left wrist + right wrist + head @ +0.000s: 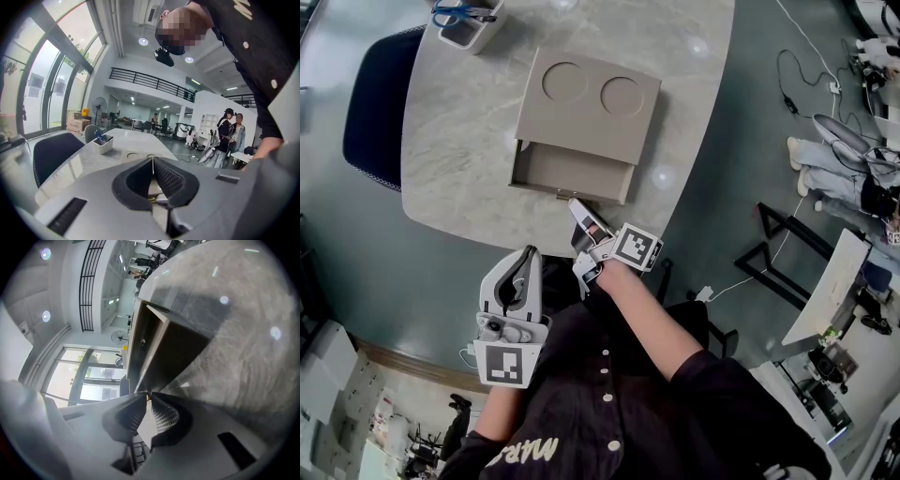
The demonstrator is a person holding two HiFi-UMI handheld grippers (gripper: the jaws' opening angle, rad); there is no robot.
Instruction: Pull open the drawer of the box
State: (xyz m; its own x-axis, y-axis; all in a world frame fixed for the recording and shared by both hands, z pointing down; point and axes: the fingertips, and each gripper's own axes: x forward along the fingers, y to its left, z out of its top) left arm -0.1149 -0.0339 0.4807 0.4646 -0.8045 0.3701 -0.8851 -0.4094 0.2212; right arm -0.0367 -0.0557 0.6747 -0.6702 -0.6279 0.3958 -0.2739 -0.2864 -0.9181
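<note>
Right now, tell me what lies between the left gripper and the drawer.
Head view: only a bare strip of table separates the left gripper from the drawer. The right gripper, closed on the drawer's knob, sits just beside that line.

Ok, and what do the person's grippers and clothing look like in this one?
The left gripper and right gripper are light grey plastic shells. Their tapering tongs are lined with dark, mesh-textured pads. Each carries a white cube printed with black square markers. The person wears a short-sleeved black shirt with white buttons.
</note>
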